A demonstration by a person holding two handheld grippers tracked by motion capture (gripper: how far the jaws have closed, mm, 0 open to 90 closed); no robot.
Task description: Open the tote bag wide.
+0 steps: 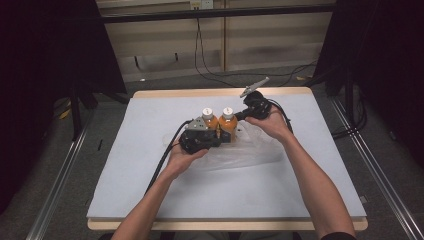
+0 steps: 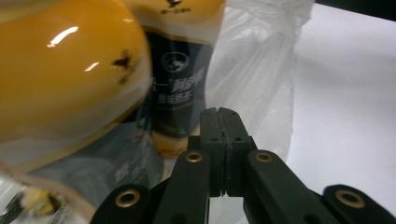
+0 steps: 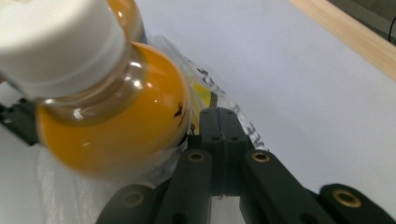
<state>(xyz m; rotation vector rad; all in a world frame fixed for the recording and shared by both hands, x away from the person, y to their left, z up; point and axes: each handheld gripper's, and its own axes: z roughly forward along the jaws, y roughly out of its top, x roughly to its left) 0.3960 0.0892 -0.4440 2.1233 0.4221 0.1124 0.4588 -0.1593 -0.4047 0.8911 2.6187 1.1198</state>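
Two orange drink bottles with white caps stand side by side mid-table, the left bottle (image 1: 210, 121) and the right bottle (image 1: 228, 121). A clear plastic bag (image 1: 252, 150) lies around their base and spreads to the right. My left gripper (image 1: 221, 137) is low against the bottles' front, its jaws shut (image 2: 220, 113) beside the dark label (image 2: 175, 88) and the bag film (image 2: 261, 70). My right gripper (image 1: 240, 115) reaches in from the right near the right bottle's neck, jaws shut (image 3: 217, 111). The bottle (image 3: 116, 126) bulges just left of them, with printed film (image 3: 243, 123) at the tips. Whether either pinches film I cannot tell.
The bottles stand on a pale grey mat (image 1: 150, 175) over a wooden tabletop (image 1: 225, 92). Both forearms come in from the bottom edge. Black cables (image 1: 165, 160) trail from the grippers. Dark frames and curtains flank the table.
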